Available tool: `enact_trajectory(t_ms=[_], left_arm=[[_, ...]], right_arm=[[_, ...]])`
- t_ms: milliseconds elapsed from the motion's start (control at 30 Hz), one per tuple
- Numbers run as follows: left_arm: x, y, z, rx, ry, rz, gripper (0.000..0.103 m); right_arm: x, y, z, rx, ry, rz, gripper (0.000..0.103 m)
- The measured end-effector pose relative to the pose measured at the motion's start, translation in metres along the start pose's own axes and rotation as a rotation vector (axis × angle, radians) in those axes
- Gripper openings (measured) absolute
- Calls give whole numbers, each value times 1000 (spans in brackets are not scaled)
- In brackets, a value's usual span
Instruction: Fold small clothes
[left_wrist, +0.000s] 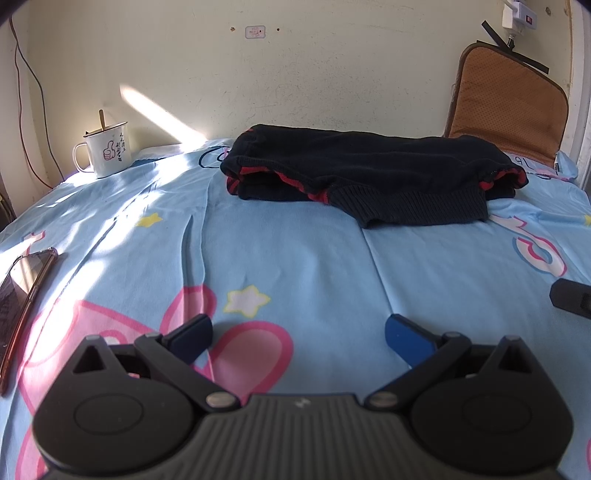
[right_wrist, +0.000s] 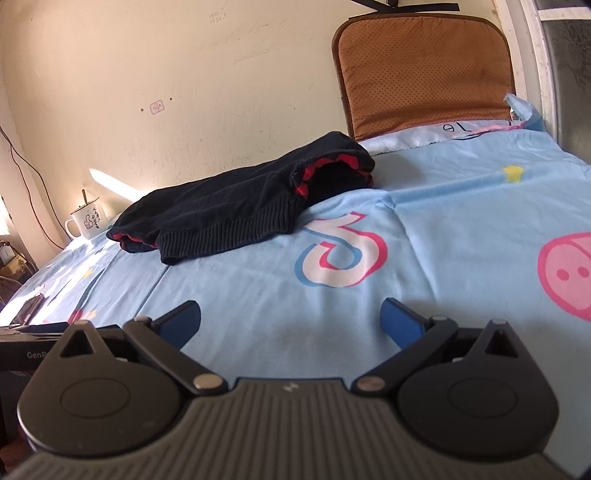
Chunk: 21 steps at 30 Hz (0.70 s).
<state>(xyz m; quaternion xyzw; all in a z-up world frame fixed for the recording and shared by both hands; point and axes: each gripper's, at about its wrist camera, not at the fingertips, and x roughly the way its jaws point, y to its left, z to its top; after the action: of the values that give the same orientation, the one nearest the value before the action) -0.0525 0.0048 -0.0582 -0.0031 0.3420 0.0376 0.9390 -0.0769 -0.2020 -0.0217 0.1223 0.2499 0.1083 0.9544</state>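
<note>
Here my left gripper (left_wrist: 298, 338) and right gripper (right_wrist: 290, 321) hover low over the light blue cartoon-print bedsheet (left_wrist: 295, 258), blue-padded fingers spread wide on both, gripping nothing. The folded black knitted sweater with red trim (left_wrist: 365, 171) lies well ahead, near the cream wall (left_wrist: 295, 74). A white enamel mug (left_wrist: 105, 151) stands far left (a brown cushion (right_wrist: 424, 70) leans at the right).

A sunlit bedroom corner with a cartoon-print bed

We see a cream wall (left_wrist: 332, 74) scuffed, a sun streak (left_wrist: 159, 110) at 11 o'clock, a brown perforated cushion (left_wrist: 506, 107) at 2 o'clock, and the light-blue bedsheet (left_wrist: 295, 251) with pink and yellow star prints; a window frame (right_wrist: 535, 74) stands at 2 o'clock.
</note>
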Motion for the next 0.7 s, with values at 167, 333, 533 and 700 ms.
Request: enact_trajectory(t_ms=[167,333,533,700], left_arm=[[-1,-1,-1,7,4,5,103],[-5,0,-1,-14,31,18,103],[-15,-5,-3,-12,52,28,103],[-25,-9,-2,-3,38,38,103]], right_arm=[[-2,0,-1,12,-5,3,103],[-7,-2,-2,29,-27,5,103],[-12,-3,-2,38,-46,11,103],[-18,0,-5,21,-62,11,103]])
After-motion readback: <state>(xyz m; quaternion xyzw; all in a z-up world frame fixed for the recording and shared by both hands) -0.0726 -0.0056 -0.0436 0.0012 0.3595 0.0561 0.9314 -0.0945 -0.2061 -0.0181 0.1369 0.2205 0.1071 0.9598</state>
